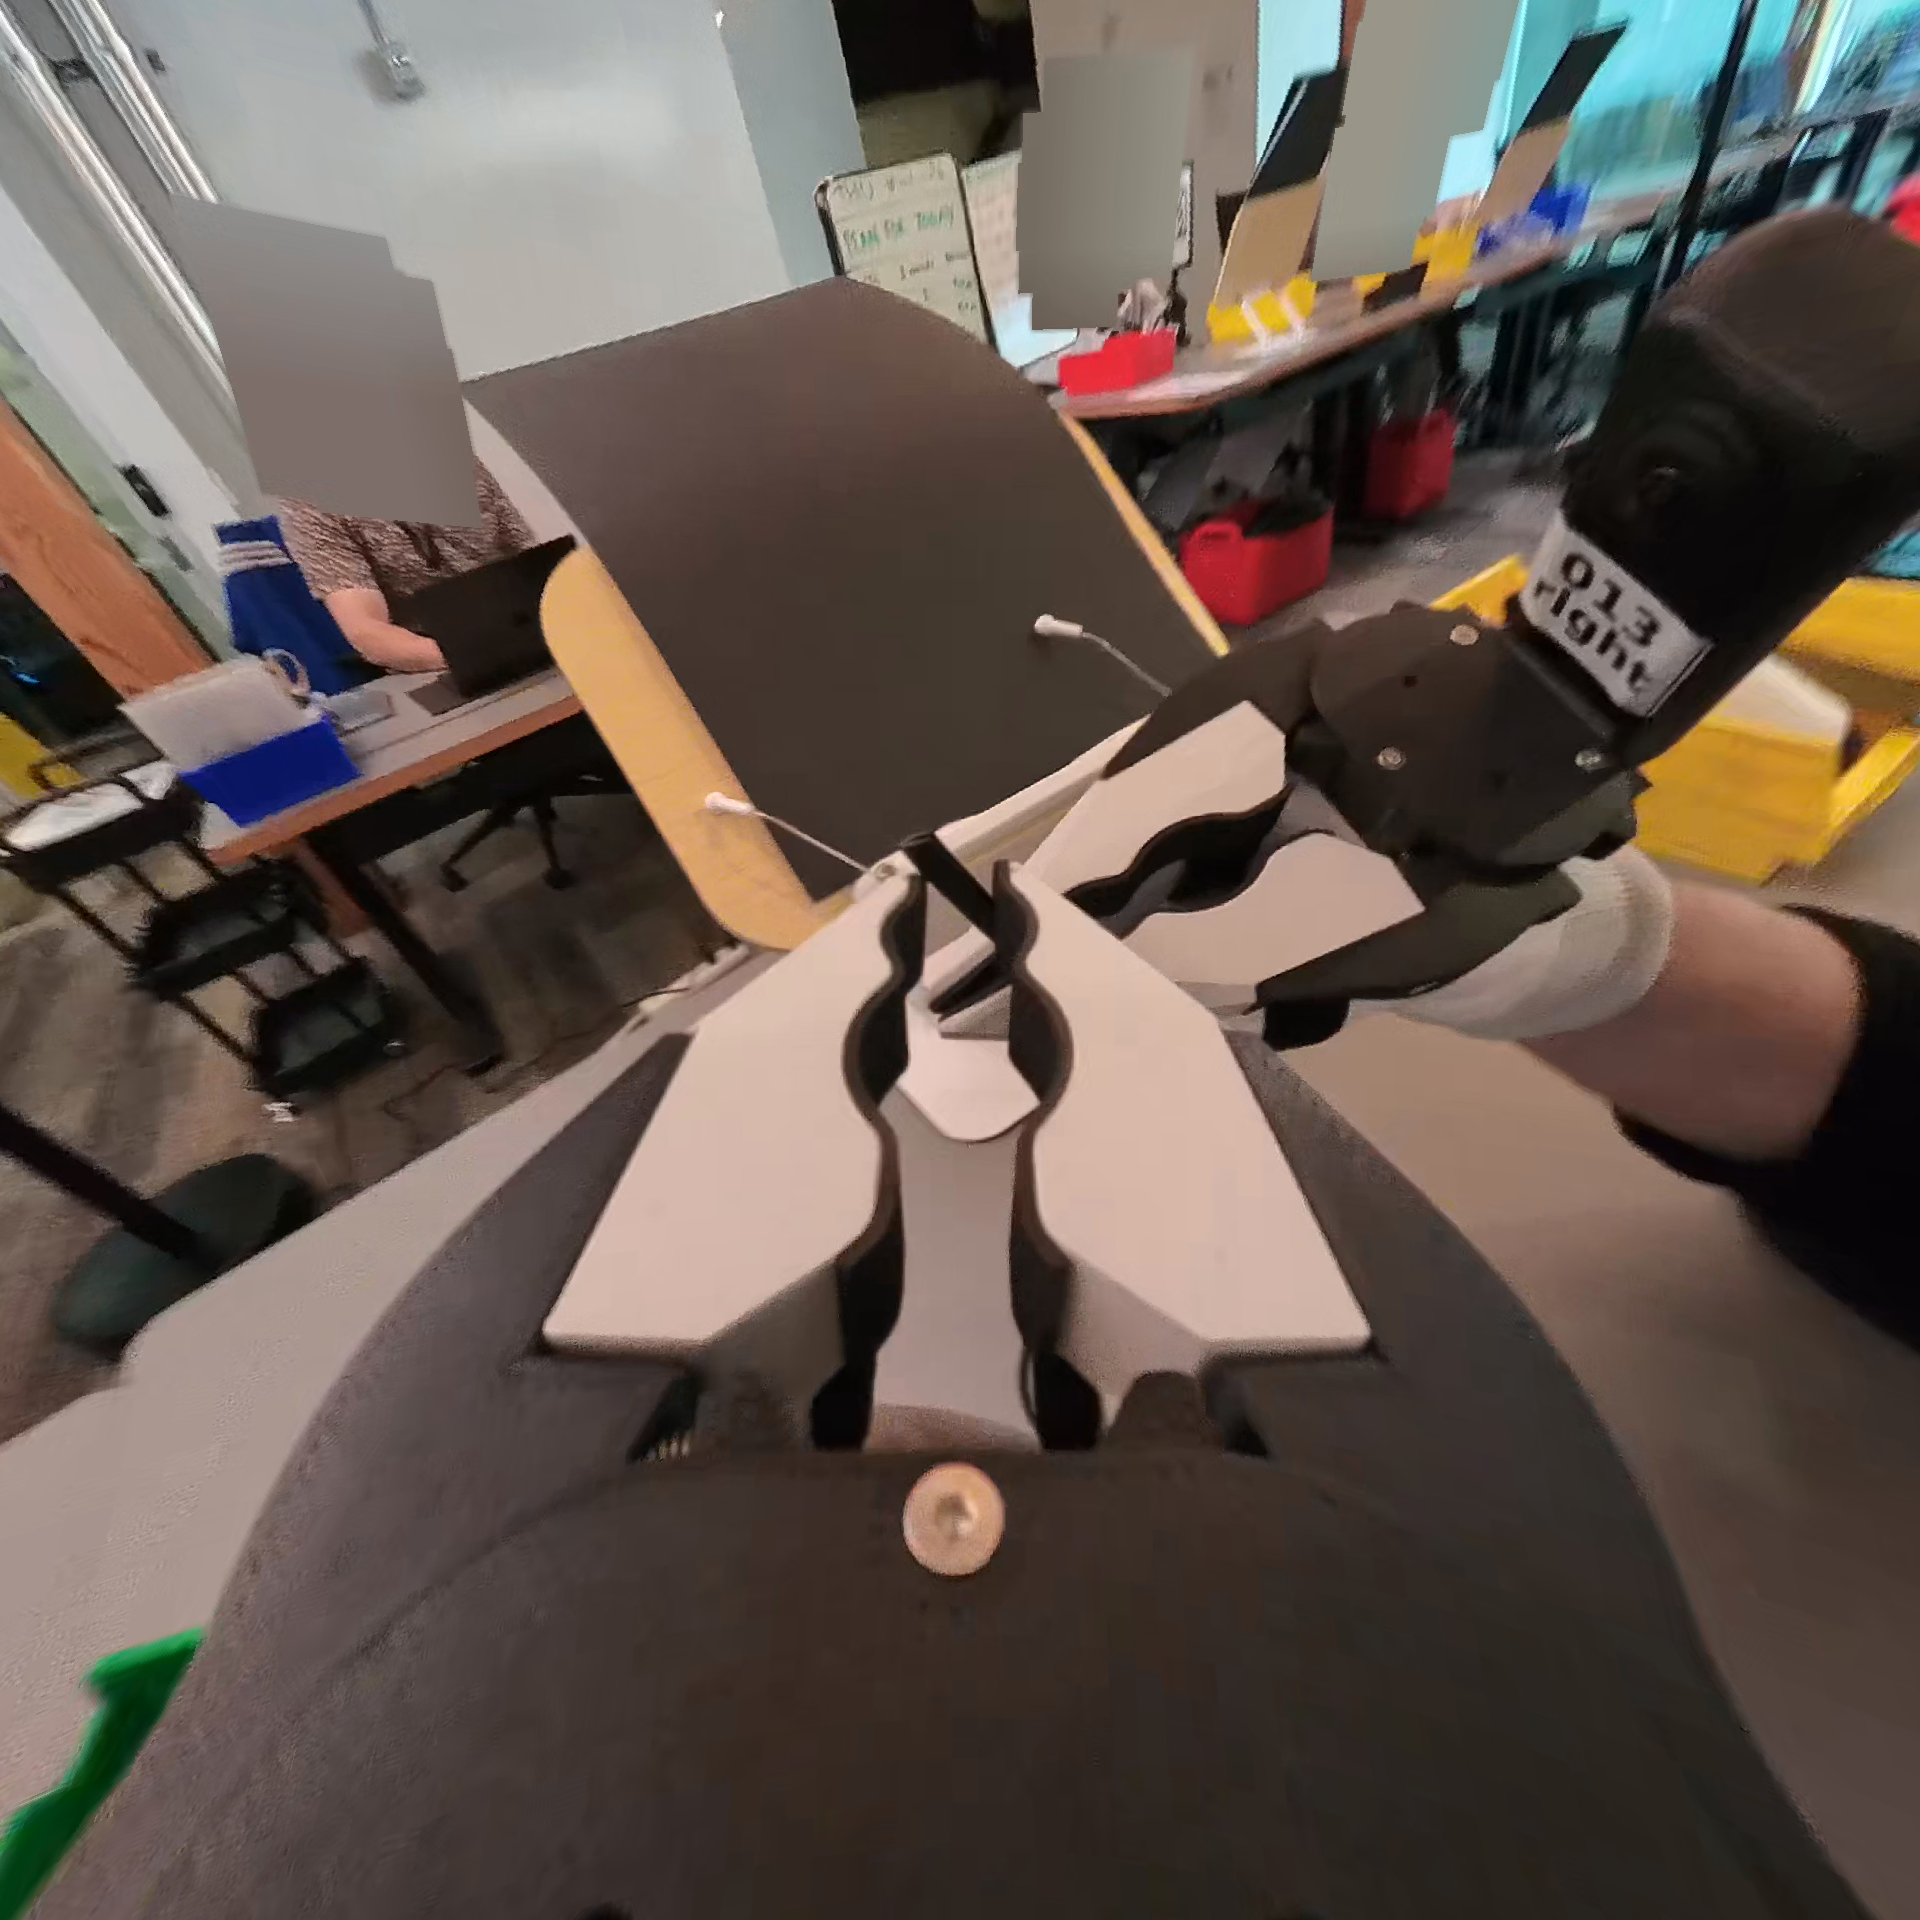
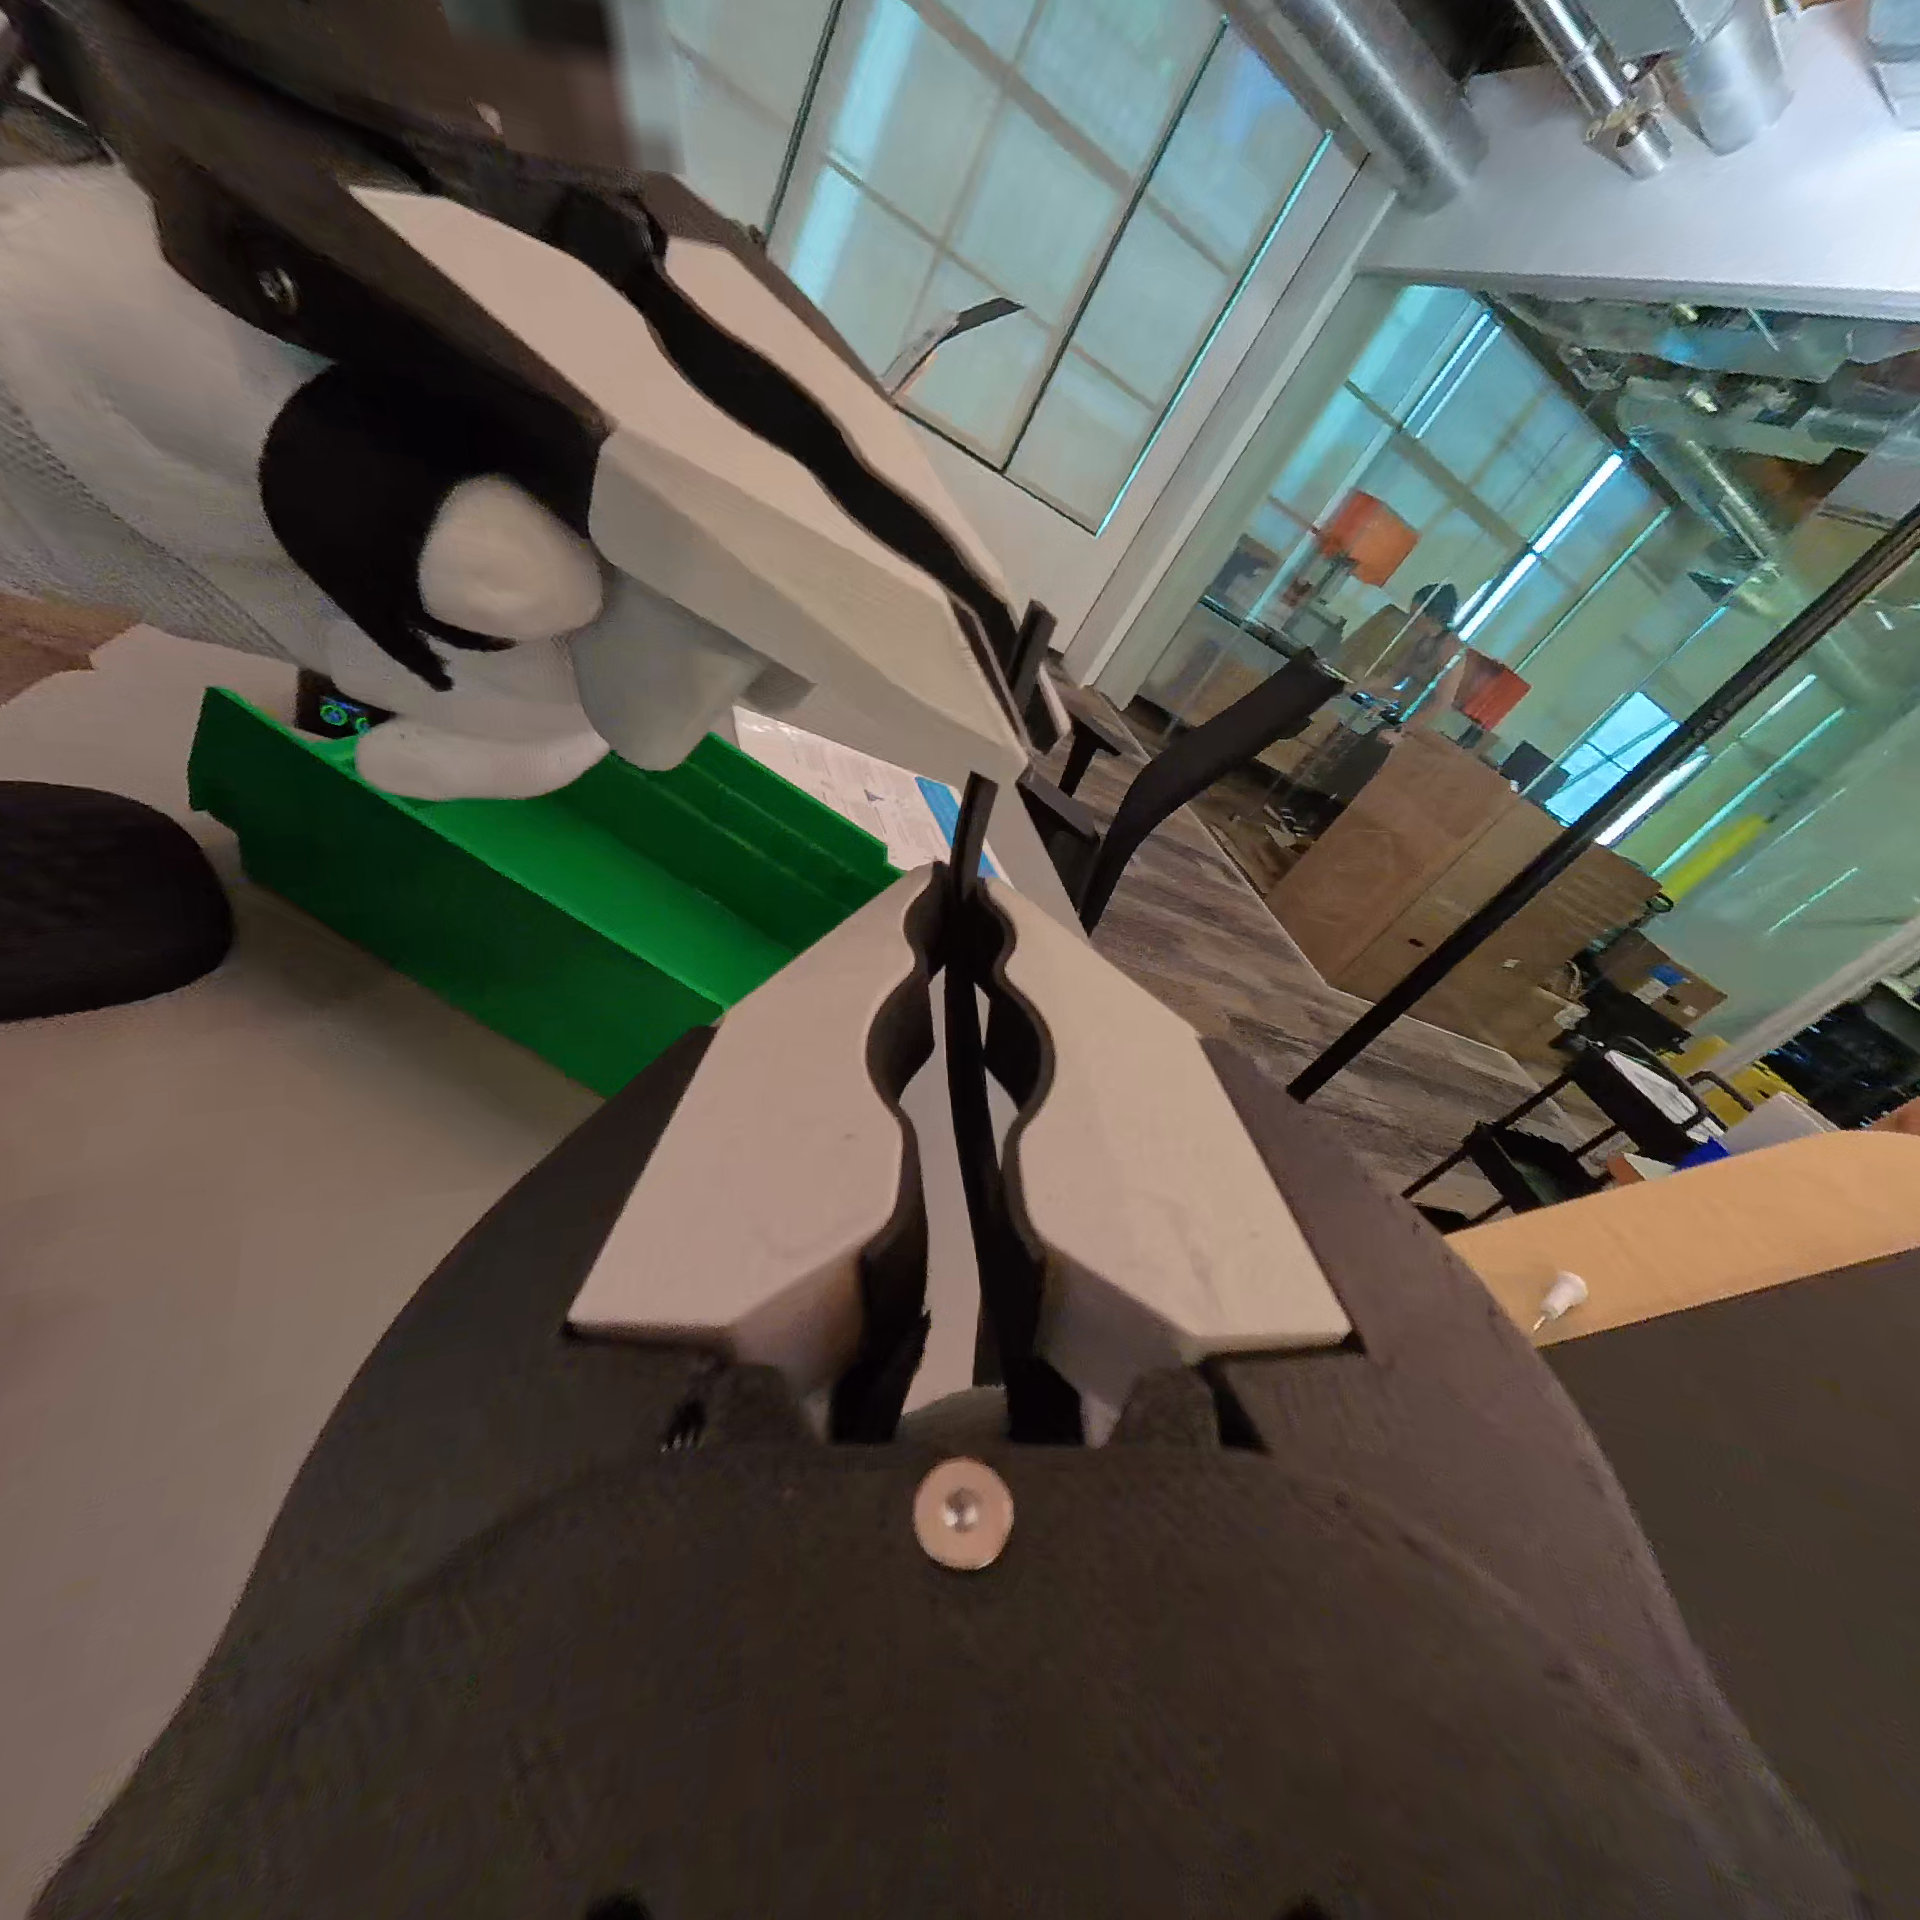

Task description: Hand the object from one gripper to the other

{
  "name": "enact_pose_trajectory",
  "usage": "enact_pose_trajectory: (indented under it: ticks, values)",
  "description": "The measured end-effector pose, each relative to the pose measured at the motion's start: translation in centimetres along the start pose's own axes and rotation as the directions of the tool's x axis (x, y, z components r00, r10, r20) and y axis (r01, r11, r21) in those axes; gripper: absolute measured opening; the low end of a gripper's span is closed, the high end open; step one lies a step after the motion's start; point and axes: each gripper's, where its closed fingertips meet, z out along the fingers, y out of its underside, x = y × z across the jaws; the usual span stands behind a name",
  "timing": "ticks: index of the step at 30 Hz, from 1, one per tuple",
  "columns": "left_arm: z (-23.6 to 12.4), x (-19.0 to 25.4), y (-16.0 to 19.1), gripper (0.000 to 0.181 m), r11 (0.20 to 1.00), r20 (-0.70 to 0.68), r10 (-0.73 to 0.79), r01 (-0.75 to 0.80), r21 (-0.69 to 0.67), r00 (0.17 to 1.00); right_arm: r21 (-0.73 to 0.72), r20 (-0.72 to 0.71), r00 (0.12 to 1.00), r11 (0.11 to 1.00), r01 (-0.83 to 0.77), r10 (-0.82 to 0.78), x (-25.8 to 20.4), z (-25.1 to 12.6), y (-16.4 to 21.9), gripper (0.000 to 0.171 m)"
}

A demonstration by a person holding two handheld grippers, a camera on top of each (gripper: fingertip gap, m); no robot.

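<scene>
Both grippers meet above the pale counter (image 2: 208, 1195), tips nearly touching. Right gripper (image 2: 961, 899): fingers pinched on a thin black strip (image 2: 971, 1091) that runs up out of the tips. Left gripper (image 1: 961, 899): fingers a little apart around the strip's (image 1: 951, 883) upper end; cannot tell whether they grip it. Green bin (image 2: 540, 914) on the counter below the left gripper (image 2: 1003, 717).

Two hand-held grippers: left hand-held gripper (image 1: 961, 894), right hand-held gripper (image 2: 961, 899); one black strip (image 2: 971, 1091); one green tray (image 2: 540, 883)

Matt plastic gripper fingers (image 1: 748, 1122), glossy green plastic bin (image 2: 540, 894), white knit glove (image 1: 1538, 977).
</scene>
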Motion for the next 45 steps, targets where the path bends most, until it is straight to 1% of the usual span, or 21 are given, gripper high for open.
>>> enact_pose_trajectory:
  ticks: [2,4,5,8,10,12,14,16,19,20,23,29,31,32,34,36,38,39,42,44,45]
  values:
    - [0.5,0.3,0.3,0.008,0.998,-0.029,-0.056,0.056,0.022,0.998,-0.021,0.020,1.000,1.000,0.017,-0.016,0.2,-0.4,0.5,0.000]
    - [1.1,0.7,0.4,0.005,0.997,-0.046,-0.068,0.070,0.038,0.997,-0.038,0.071,0.997,0.999,0.001,0.002,-0.1,-0.8,1.1,0.000]
    - [1.3,0.6,0.5,0.004,0.997,-0.029,-0.064,0.065,0.039,0.998,-0.061,0.091,0.996,0.998,-0.007,0.013,-0.1,-1.0,1.5,0.006]
    - [1.7,0.2,1.0,0.004,0.998,-0.015,-0.052,0.053,0.026,0.999,-0.199,0.152,0.988,0.980,0.005,0.026,0.2,-2.8,3.8,0.027]
    - [1.7,-0.5,1.7,0.004,0.998,0.012,-0.057,0.057,0.004,0.998,-0.326,0.203,0.977,0.945,0.000,0.070,0.1,-4.8,5.9,0.025]
    - [1.3,-1.2,2.2,0.004,0.999,0.035,-0.049,0.049,-0.004,0.998,-0.474,0.216,0.969,0.881,-0.003,0.120,0.1,-6.8,8.7,0.024]
    - [0.6,-1.7,2.3,0.004,0.999,0.059,-0.039,0.039,-0.007,0.997,-0.637,0.217,0.959,0.771,-0.002,0.182,-0.3,-8.7,12.6,0.024]
    - [0.0,-1.9,2.6,0.004,0.999,0.068,-0.023,0.026,-0.038,0.997,-0.742,0.175,0.960,0.670,-0.015,0.216,0.0,-9.4,16.2,0.022]
    - [-1.3,-2.4,2.6,0.004,0.997,0.102,0.022,-0.014,-0.070,0.995,-0.857,0.095,0.966,0.513,-0.043,0.240,0.4,-9.5,21.6,0.022]
    - [-1.8,-2.4,2.4,0.004,0.997,0.102,0.025,-0.018,-0.070,0.994,-0.885,0.089,0.964,0.464,-0.039,0.249,0.1,-9.7,23.1,0.021]
    - [-2.8,-2.4,2.4,0.004,0.995,0.106,0.033,-0.023,-0.092,0.994,-0.926,0.069,0.964,0.376,-0.034,0.257,-0.4,-9.7,26.0,0.021]
    - [-3.5,-2.2,3.5,0.004,0.994,0.106,0.021,-0.010,-0.105,0.994,-0.937,0.016,0.963,0.340,-0.080,0.270,-0.6,-8.8,28.9,0.020]
    - [-3.5,-2.3,4.0,0.004,0.994,0.109,0.009,0.003,-0.106,0.994,-0.945,0.006,0.961,0.315,-0.085,0.277,-0.8,-8.9,30.0,0.020]
    - [-3.5,-2.4,4.2,0.004,0.994,0.110,0.002,0.010,-0.105,0.994,-0.945,0.009,0.956,0.316,-0.088,0.292,-1.1,-8.7,30.3,0.017]
    - [-3.4,-2.4,4.6,0.004,0.994,0.107,-0.009,0.020,-0.106,0.994,-0.924,-0.004,0.945,0.360,-0.129,0.328,-1.3,-7.8,30.3,0.009]
    - [-3.2,-2.5,4.9,0.004,0.994,0.108,-0.014,0.026,-0.108,0.994,-0.910,0.008,0.945,0.394,-0.128,0.326,-1.1,-7.3,30.3,0.005]
    - [-3.0,-2.5,5.2,0.004,0.993,0.108,-0.017,0.029,-0.111,0.994,-0.904,-0.003,0.952,0.405,-0.133,0.306,-0.5,-7.2,30.2,0.002]
    - [-2.9,-2.5,5.3,0.004,0.993,0.108,-0.021,0.033,-0.111,0.994,-0.890,-0.002,0.952,0.434,-0.142,0.307,-0.3,-6.9,29.4,0.002]
    - [-2.5,-2.4,5.9,0.004,0.992,0.100,-0.033,0.044,-0.114,0.994,-0.801,0.017,0.950,0.572,-0.174,0.313,0.5,-5.3,24.8,0.001]
    - [-2.1,-2.2,6.3,0.004,0.992,0.089,-0.050,0.060,-0.112,0.995,-0.685,0.049,0.950,0.703,-0.193,0.308,1.1,-4.1,19.8,0.001]
    - [-2.0,-2.1,6.4,0.004,0.992,0.087,-0.058,0.067,-0.106,0.995,-0.591,0.082,0.950,0.782,-0.197,0.302,1.1,-3.4,16.7,0.001]
